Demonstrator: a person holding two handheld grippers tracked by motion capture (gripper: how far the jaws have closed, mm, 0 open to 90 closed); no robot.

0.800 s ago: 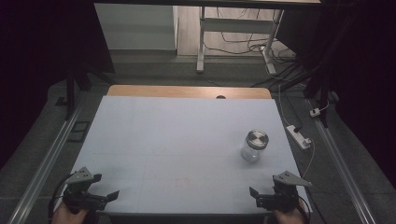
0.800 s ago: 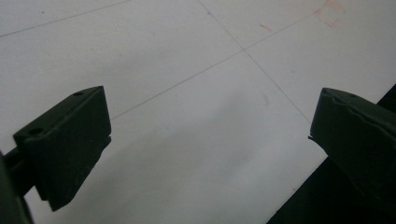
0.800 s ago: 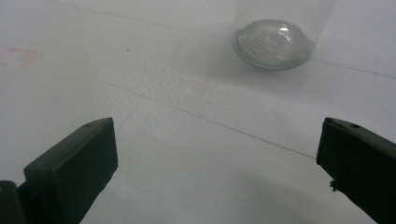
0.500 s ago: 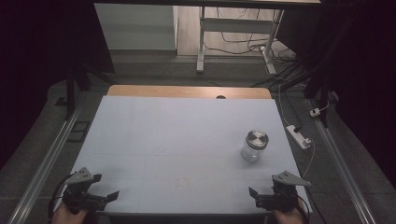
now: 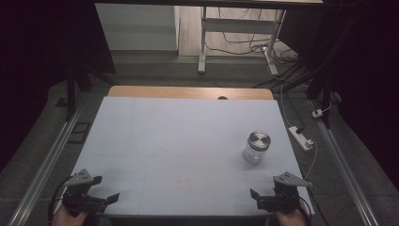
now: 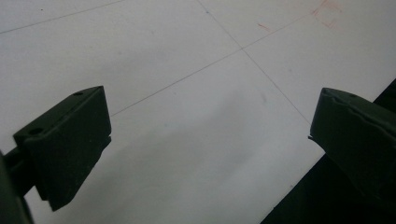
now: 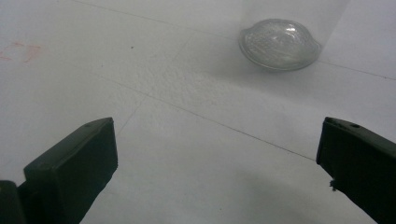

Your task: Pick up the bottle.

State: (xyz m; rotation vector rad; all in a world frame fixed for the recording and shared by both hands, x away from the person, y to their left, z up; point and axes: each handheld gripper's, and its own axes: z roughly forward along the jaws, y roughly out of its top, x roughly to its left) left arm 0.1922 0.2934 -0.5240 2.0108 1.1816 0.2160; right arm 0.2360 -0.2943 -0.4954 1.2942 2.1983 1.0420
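A clear glass jar (image 5: 256,147) with a metal lid stands upright on the right half of the white table (image 5: 179,136). My right gripper (image 5: 257,199) rests at the near right corner, open and empty, a short way nearer the front edge than the jar. In the right gripper view the jaws stand wide apart around bare table (image 7: 219,154), with the jar's base (image 7: 280,44) ahead of them. My left gripper (image 5: 106,189) sits at the near left corner, open too. Its jaws frame bare table surface (image 6: 210,140) by the front edge.
A wooden strip (image 5: 188,92) borders the table's far side. A white power strip (image 5: 301,137) and cables lie on the floor to the right. Metal rails (image 5: 47,160) run along both sides. Faint red marks (image 5: 184,181) show near the front middle.
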